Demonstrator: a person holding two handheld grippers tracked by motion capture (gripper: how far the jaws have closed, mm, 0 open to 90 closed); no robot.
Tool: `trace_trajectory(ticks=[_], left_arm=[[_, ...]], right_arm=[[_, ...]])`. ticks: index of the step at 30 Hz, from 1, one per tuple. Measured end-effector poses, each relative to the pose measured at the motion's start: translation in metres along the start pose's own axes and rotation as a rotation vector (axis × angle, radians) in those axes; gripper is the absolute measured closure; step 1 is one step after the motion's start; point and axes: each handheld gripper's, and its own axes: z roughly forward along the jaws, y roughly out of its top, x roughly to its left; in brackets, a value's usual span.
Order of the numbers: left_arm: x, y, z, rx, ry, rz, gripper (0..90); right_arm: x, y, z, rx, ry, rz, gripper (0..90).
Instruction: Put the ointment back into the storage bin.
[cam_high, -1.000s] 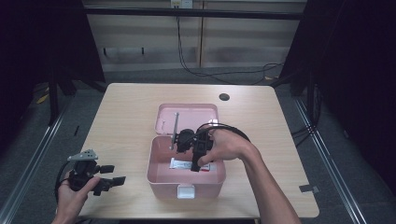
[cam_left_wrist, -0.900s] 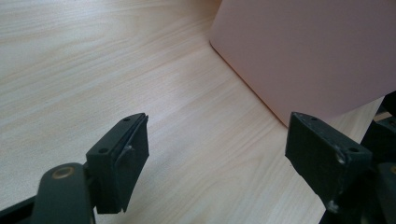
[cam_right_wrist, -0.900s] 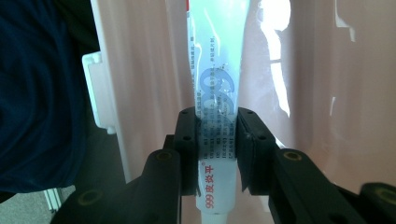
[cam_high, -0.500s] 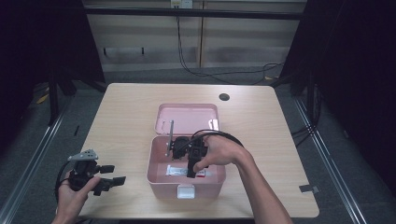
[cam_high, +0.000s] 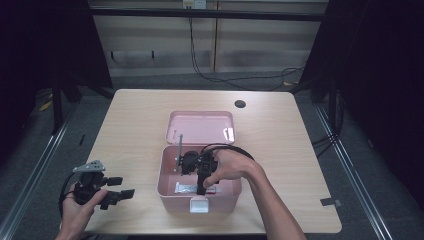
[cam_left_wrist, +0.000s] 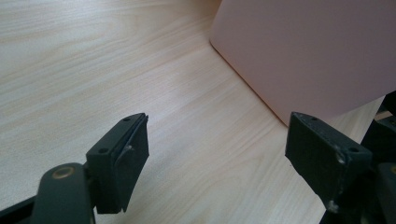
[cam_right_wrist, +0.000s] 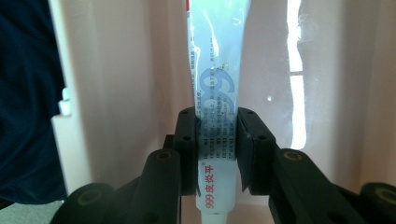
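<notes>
A pink box (cam_high: 161, 176) stands open in the middle of the table, its lid (cam_high: 202, 125) lying flat behind it. My right gripper (cam_high: 200, 187) points down into the box. In the right gripper view it (cam_right_wrist: 217, 140) is shut on a white tube (cam_right_wrist: 215, 70) with blue print and red "999" lettering, the box's pink inner wall close behind. The tube (cam_high: 186, 188) lies low near the box floor. My left gripper (cam_high: 122, 186) is held at the table's front left, open and empty. In the left gripper view it (cam_left_wrist: 217, 140) faces the box's outer wall (cam_left_wrist: 317, 51).
A thin grey rod (cam_high: 178, 150) stands at the box's left inner side. The box's front carries a white latch (cam_high: 199, 205). A dark round hole (cam_high: 240, 104) sits in the wooden table (cam_high: 125, 130) at the back. The right gripper's black cable loops over the box.
My right gripper has moved toward the box's front and lower into it, tube still held. The left gripper has stayed in place.
</notes>
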Motion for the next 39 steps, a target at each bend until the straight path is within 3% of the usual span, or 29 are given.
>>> trace_trajectory(ticks=[12,39], left_arm=[[0.000,0.000,0.000,0.000,0.001,0.000,21.4],[0.000,0.000,0.000,0.000,-0.001,0.000,21.4]], right_arm=[[-0.004,0.006,0.015,0.000,0.046,-0.036,71.3],[-0.011,0.013,0.048,0.053,0.091,-0.039,71.3]])
